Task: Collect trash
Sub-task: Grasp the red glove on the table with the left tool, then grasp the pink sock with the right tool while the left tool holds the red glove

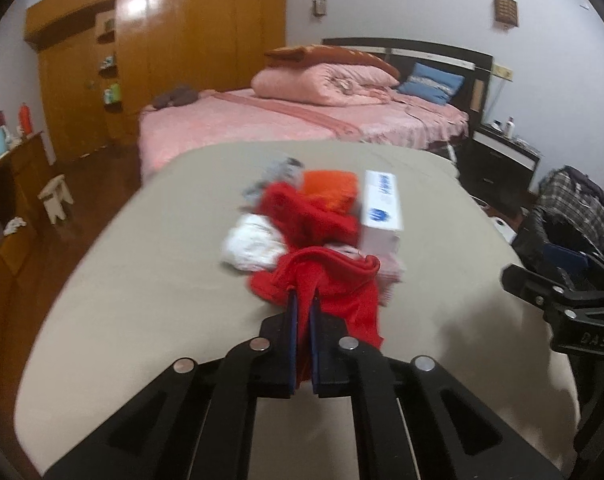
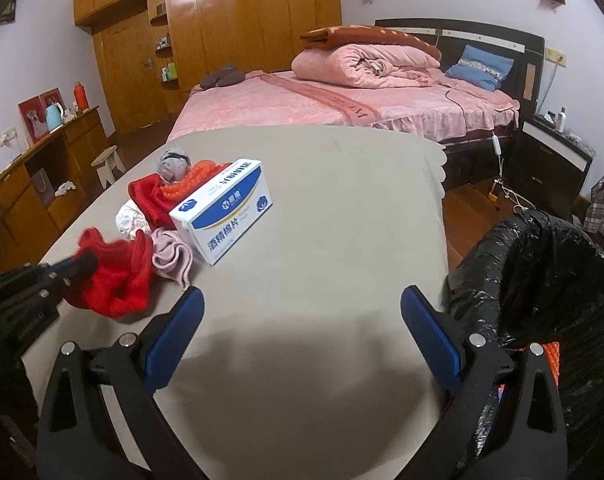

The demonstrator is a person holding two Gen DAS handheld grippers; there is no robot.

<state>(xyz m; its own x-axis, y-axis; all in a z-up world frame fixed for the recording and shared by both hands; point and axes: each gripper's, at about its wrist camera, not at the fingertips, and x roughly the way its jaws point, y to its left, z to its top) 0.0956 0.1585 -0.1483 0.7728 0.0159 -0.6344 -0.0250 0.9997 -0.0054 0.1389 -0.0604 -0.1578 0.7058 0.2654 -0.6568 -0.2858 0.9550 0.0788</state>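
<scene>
Right at the tips of the left gripper [image 1: 304, 300] there's a red cloth [image 1: 334, 280], and the fingers are pinched together on a fold of it, so it's properly clamped. Just beyond that gripper sits the rest of the pile on the beige surface [image 1: 142, 300]: a white crumpled wad [image 1: 254, 244] ahead and to its left, another red cloth [image 1: 302, 208] straight ahead, an orange knit thing [image 1: 330, 188] past that, and a grey bundle [image 1: 278, 172] furthest out. A white and blue box [image 1: 382, 208] stands ahead to the right, touching the pile. A pink cloth [image 2: 172, 260] lies between the clamped red one and the box.

The right gripper [image 2: 302, 334] has its fingers wide apart with nothing between them, hanging over bare surface. The pile is ahead and off to its left. Just to its right is a bin lined with a black bag [image 2: 542, 280], and something orange [image 2: 550, 356] shows inside near the right finger.
</scene>
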